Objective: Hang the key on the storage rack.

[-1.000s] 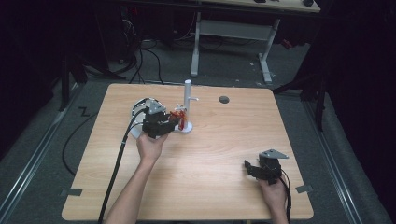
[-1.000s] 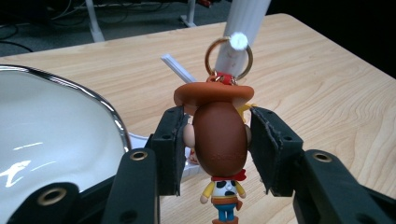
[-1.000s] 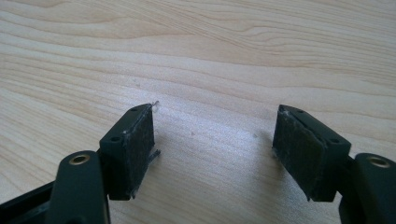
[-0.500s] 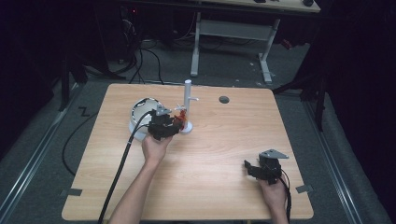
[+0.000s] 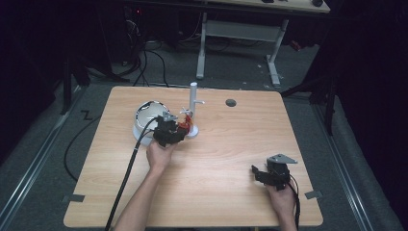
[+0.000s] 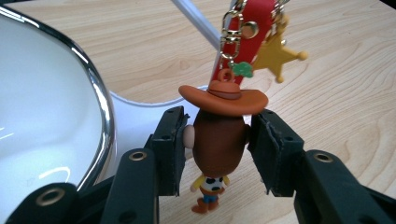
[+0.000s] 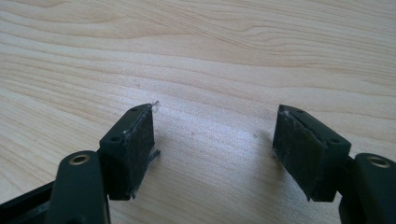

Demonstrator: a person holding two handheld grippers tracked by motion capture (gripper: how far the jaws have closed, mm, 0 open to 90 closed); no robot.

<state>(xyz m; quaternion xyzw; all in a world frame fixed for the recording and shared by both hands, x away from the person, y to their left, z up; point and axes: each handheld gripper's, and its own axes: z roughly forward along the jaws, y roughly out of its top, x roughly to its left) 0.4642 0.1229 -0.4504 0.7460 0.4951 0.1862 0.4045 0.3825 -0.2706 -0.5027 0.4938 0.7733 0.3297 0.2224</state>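
Dropped a bit lower since a second ago, the left tongs (image 5: 179, 129), keychain figure in tow, down beside the white post stand (image 5: 193, 103). Clenched on the cowboy figure (image 6: 217, 135), pads squeezing both sides of its brown head just under the hat brim. Red strap (image 6: 243, 32) and gold star charm (image 6: 277, 55) running up from the hat ring toward the stand's thin white arm (image 6: 196, 21); can't tell if the strap loop sits on it or not. White bowl (image 6: 42, 112) with the chrome rim just beside, at left. Right tongs (image 7: 215, 149) released, jaws wide apart over bare bench (image 7: 233, 46), parked near the front edge, well apart from everything.

Tip for this step, probably: keep the squeeze on the head firm, move slow, steer the strap clear of the bowl rim.
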